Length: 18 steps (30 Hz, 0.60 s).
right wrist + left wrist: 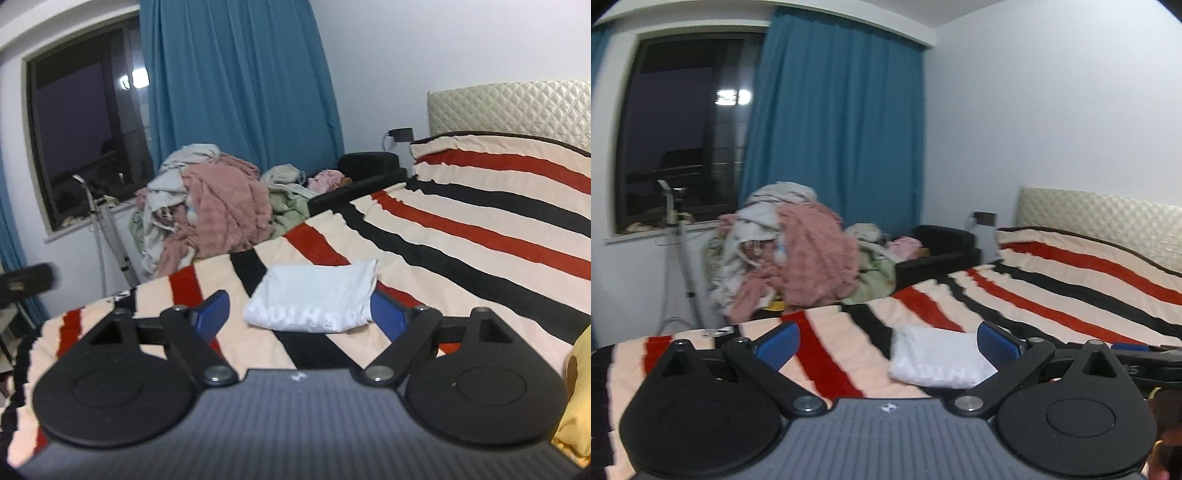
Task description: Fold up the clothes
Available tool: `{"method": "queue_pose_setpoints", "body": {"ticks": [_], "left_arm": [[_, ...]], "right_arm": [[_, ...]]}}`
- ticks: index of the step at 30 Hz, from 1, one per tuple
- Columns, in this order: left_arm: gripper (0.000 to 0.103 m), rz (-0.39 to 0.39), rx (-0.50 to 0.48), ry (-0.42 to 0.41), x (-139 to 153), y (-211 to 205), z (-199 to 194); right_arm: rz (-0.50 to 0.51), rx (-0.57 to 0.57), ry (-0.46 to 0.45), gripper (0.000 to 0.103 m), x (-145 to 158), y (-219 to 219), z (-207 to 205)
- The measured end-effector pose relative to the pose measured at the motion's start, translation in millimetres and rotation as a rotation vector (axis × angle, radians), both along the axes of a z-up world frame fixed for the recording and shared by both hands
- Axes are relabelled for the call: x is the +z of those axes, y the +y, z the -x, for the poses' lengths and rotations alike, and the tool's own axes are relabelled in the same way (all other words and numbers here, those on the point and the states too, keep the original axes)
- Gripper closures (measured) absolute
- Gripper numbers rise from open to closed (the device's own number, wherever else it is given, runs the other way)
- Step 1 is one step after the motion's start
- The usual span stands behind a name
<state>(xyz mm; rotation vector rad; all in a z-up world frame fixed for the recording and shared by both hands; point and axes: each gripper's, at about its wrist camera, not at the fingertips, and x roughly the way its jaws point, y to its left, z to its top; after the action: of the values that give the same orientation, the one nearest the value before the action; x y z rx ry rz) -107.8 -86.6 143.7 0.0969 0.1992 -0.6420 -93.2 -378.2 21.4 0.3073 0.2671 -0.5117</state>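
A folded white garment (938, 356) with grey lettering lies on the striped blanket (1052, 291) of the bed. In the left wrist view my left gripper (888, 341) hangs above the bed with its blue pads wide apart and nothing between them; the garment lies beyond, toward the right pad. In the right wrist view the same white garment (314, 299) rests flat on the blanket (480, 236). My right gripper (303, 312) stands open in front of it, its right finger (388, 314) overlapping the garment's near corner in the picture, not pressing on it.
A heap of pink, white and green laundry (790, 254) is piled beyond the bed's far edge, under a teal curtain (834, 118). A black chair (945, 247) stands beside it. Yellow cloth (576, 398) shows at the right edge. A stand (679, 258) is by the window.
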Motion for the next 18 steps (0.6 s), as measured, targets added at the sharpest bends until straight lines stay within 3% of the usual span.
{"method": "queue_pose_setpoints", "body": {"ticks": [7, 10, 18], "left_arm": [[0.000, -0.006, 0.100, -0.007, 32.3, 39.0, 44.0], [0.000, -0.022, 0.128, 0.043, 37.3, 38.9, 59.2], [0.000, -0.105, 0.078, 0.147, 4.4, -14.5, 90.8]], "right_arm": [[0.035, -0.099, 0.099, 0.018, -29.9, -1.9, -75.5], [-0.011, -0.103, 0.164, 0.019, -50.8, -1.1, -111.8], [-0.055, -0.008, 0.238, 0.019, -91.7, 24.1, -158.9]]}}
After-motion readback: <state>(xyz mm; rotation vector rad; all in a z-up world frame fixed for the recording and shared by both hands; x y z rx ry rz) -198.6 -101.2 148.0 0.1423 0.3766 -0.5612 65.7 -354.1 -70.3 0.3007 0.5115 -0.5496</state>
